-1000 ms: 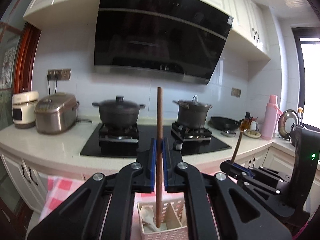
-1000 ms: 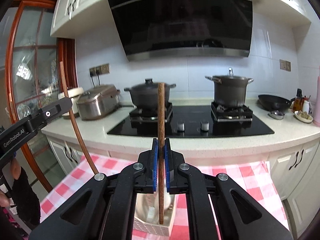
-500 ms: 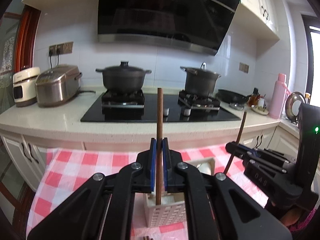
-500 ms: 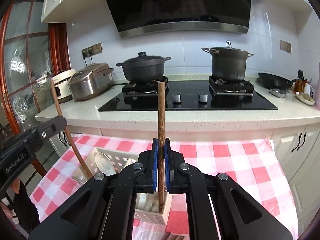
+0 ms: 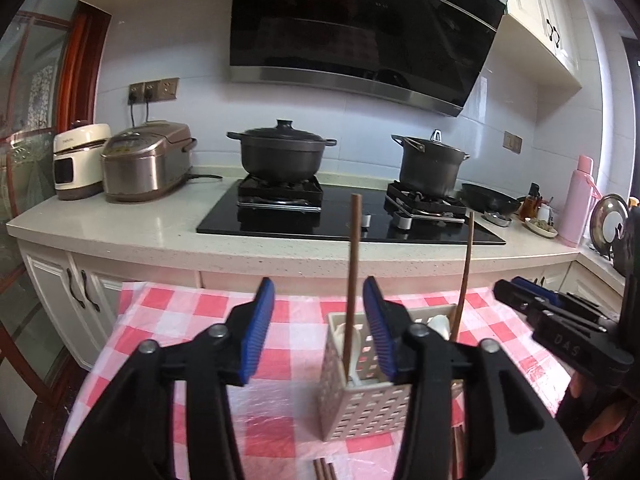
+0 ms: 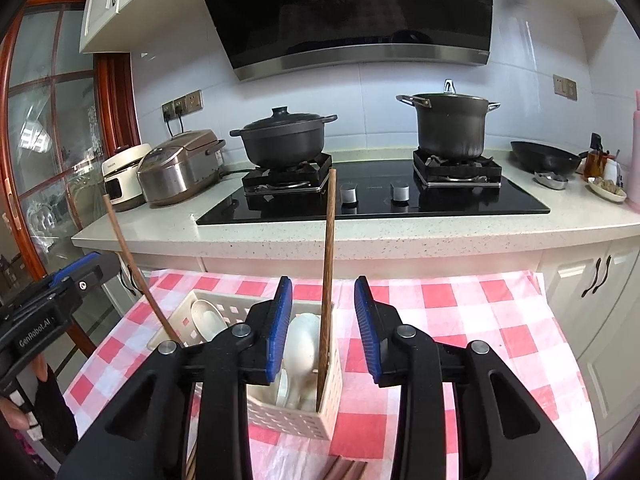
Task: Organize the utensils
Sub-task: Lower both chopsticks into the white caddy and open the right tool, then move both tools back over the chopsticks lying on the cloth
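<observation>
Right wrist, chopstick (image 6: 326,280) between parted right claw (image 6: 323,334), seemingly untouched

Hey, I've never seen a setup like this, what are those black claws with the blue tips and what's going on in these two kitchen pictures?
Those claws are hand-held grippers, one in each of a person's hands; no robot arm is involved. Each carries a wide-angle camera that looks forward along its two fingers, so one picture comes from the left gripper and the other from the right gripper.

On the red-checked tablecloth stands a white perforated utensil basket with white spoons in it. Two brown chopsticks stand in the basket, the left chopstick and the right chopstick.

Both grippers' jaws have just been opening. Each chopstick now stands free between open pads, so nothing is held. More chopsticks lie on the cloth nearby.
</observation>
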The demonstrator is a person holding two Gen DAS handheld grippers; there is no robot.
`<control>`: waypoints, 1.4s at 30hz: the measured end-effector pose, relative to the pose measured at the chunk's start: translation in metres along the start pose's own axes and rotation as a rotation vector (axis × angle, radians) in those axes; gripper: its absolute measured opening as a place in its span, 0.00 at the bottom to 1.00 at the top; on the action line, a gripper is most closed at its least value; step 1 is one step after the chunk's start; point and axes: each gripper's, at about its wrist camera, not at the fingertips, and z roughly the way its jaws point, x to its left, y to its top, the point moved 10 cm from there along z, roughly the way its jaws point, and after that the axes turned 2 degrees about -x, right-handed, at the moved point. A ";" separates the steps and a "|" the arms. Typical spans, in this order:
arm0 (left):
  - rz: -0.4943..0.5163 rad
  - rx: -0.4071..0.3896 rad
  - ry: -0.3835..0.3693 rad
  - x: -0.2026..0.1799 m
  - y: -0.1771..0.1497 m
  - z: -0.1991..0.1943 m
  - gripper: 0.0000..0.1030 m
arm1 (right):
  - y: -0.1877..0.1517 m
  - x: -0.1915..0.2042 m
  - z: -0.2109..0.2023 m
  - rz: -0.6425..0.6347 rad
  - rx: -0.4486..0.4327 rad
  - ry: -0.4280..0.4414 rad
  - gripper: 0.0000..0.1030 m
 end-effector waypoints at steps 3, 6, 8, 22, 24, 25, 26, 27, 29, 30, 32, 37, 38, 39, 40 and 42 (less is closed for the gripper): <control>0.018 -0.011 0.023 0.006 -0.004 -0.014 0.63 | -0.004 0.000 -0.015 -0.006 -0.012 0.007 0.43; 0.048 -0.018 0.039 0.009 -0.014 -0.030 0.87 | -0.013 0.003 -0.030 -0.006 -0.016 0.027 0.52; 0.065 -0.023 0.055 0.011 -0.024 -0.040 0.94 | -0.026 0.004 -0.041 -0.011 -0.009 0.031 0.54; 0.060 0.123 0.064 0.030 -0.134 -0.077 0.95 | -0.122 0.008 -0.079 0.030 0.112 0.026 0.65; 0.062 0.144 0.068 0.031 -0.148 -0.079 0.95 | -0.140 0.006 -0.078 0.050 0.151 0.026 0.65; 0.059 0.157 0.066 0.033 -0.155 -0.079 0.95 | -0.145 0.005 -0.078 0.053 0.163 0.022 0.65; 0.056 0.168 0.063 0.034 -0.161 -0.079 0.95 | -0.152 0.004 -0.077 0.054 0.177 0.016 0.65; 0.051 0.181 0.059 0.035 -0.167 -0.079 0.95 | -0.161 0.003 -0.076 0.056 0.197 0.009 0.65; 0.043 0.201 0.059 0.040 -0.177 -0.077 0.95 | -0.175 0.002 -0.073 0.063 0.231 0.001 0.65; 0.038 0.207 0.061 0.041 -0.180 -0.076 0.95 | -0.181 0.000 -0.072 0.066 0.246 -0.007 0.65; 0.019 0.217 0.059 0.045 -0.187 -0.075 0.95 | -0.188 -0.002 -0.069 0.071 0.264 -0.022 0.65; 0.002 0.235 0.065 0.051 -0.197 -0.074 0.95 | -0.202 -0.007 -0.062 0.097 0.313 -0.050 0.59; 0.000 0.245 0.067 0.052 -0.199 -0.073 0.95 | -0.204 -0.008 -0.060 0.095 0.322 -0.055 0.58; -0.009 0.254 0.061 0.053 -0.201 -0.072 0.95 | -0.206 -0.008 -0.057 0.090 0.335 -0.066 0.54; -0.015 0.257 0.059 0.053 -0.202 -0.072 0.95 | -0.207 -0.009 -0.055 0.088 0.342 -0.073 0.51; -0.021 0.265 0.058 0.054 -0.203 -0.071 0.95 | -0.210 -0.010 -0.051 0.089 0.363 -0.085 0.46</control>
